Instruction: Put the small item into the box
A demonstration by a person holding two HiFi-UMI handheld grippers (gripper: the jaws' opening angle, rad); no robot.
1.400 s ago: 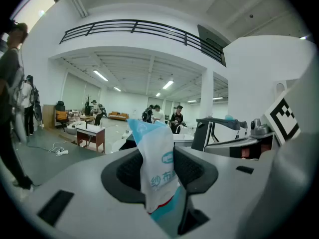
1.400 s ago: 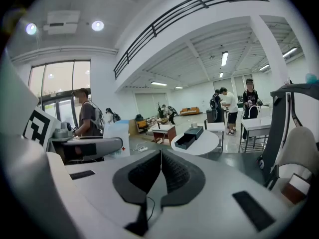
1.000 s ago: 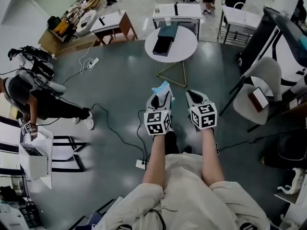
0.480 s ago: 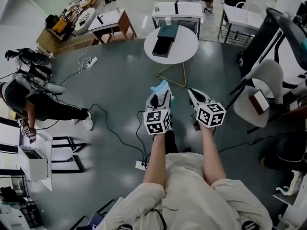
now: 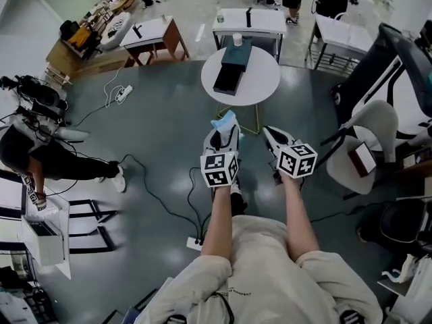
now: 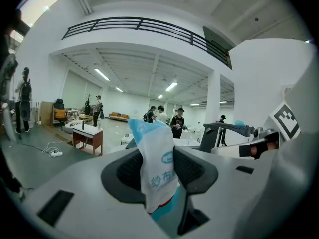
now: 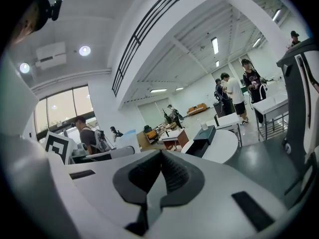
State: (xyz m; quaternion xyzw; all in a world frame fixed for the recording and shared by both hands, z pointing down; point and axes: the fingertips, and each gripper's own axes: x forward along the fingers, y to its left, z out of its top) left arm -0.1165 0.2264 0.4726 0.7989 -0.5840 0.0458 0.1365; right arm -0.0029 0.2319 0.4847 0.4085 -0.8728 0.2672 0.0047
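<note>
My left gripper is shut on a small white-and-blue packet, which sticks up between the jaws in the left gripper view. My right gripper is shut with nothing in it; its pads meet. A dark open box lies on the round white table ahead of both grippers, and shows small in the right gripper view. Both grippers are held over the floor, short of the table.
A chair stands at the right. Cables and a power strip lie on the floor. A crouching person is at the left by a white rack. Desks and people stand beyond the table.
The view has shifted forward a little toward the round table. The right gripper has turned slightly to the right. The left gripper still holds the packet.
</note>
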